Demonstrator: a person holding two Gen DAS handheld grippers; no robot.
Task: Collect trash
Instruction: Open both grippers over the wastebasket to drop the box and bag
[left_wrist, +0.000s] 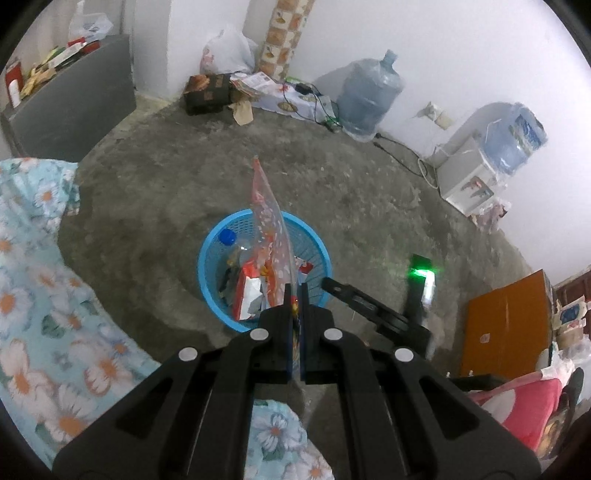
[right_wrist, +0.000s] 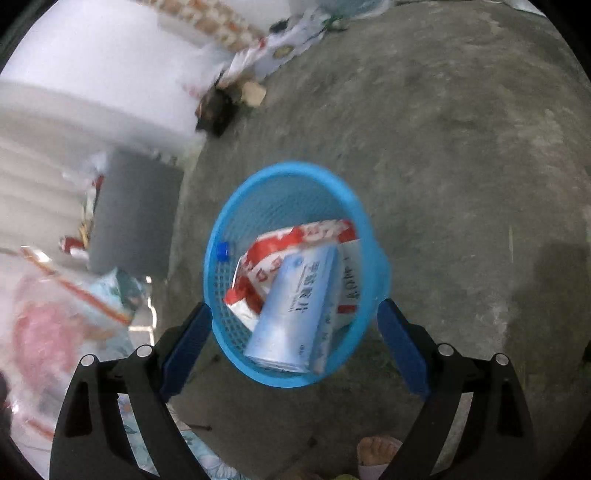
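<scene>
holding cartons, wrappers and perhaps a blue-capped bottle (left_wrist: 227, 236), blue basket (right_wrist: 371, 236); left tool (left_wrist: 294, 295) clenched on plastic bag (left_wrist: 266, 210), right tool (right_wrist: 295, 325) released

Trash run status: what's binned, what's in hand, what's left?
Binned: a pale blue carton, red-and-white wrappers and a blue-capped bottle lie in the blue plastic mesh basket. In hand: left tool clamps a clear printed plastic bag above it. Right tool open, empty. Left: drop the bag.

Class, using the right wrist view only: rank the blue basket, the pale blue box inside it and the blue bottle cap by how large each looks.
1. blue basket
2. pale blue box, lying inside the basket
3. blue bottle cap, by far the smallest

All three sit at nearly the same distance, so the order is safe.
</scene>
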